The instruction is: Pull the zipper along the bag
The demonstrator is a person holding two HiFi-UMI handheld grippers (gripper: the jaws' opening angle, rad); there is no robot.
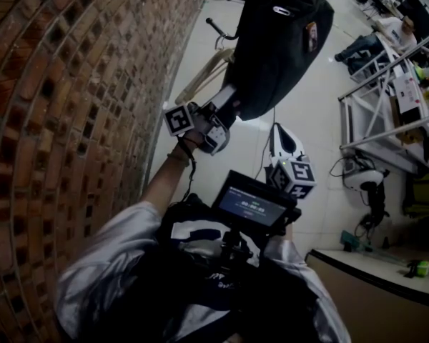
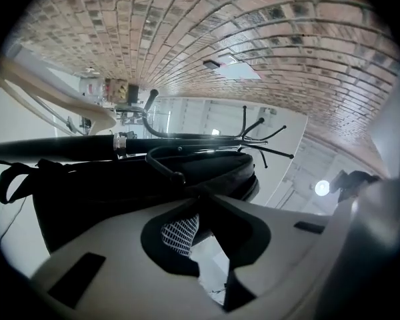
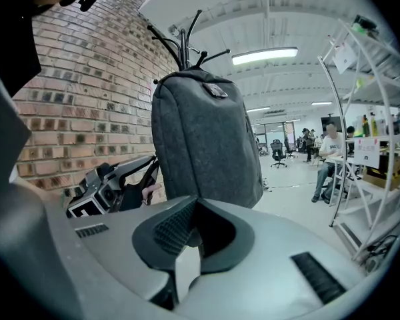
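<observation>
A dark grey bag [image 1: 279,41] hangs from a black coat rack [image 3: 187,35] beside the brick wall. My left gripper [image 1: 229,102] reaches up to the bag's lower corner. In the left gripper view its jaws meet at the tips [image 2: 201,195] on the bag's dark edge [image 2: 120,199]. My right gripper [image 1: 279,131] hangs below the bag, a short way off it. It is shut with nothing between its pads [image 3: 197,205]. In the right gripper view the bag [image 3: 203,139] stands straight ahead, with the left gripper [image 3: 147,169] at its lower left. I cannot make out the zipper.
The brick wall [image 1: 57,84] runs close along the left. Metal shelving [image 1: 386,113] stands at the right, and a person sits at a desk [image 3: 330,159] beyond it. A small screen [image 1: 254,206] is mounted in front of my chest.
</observation>
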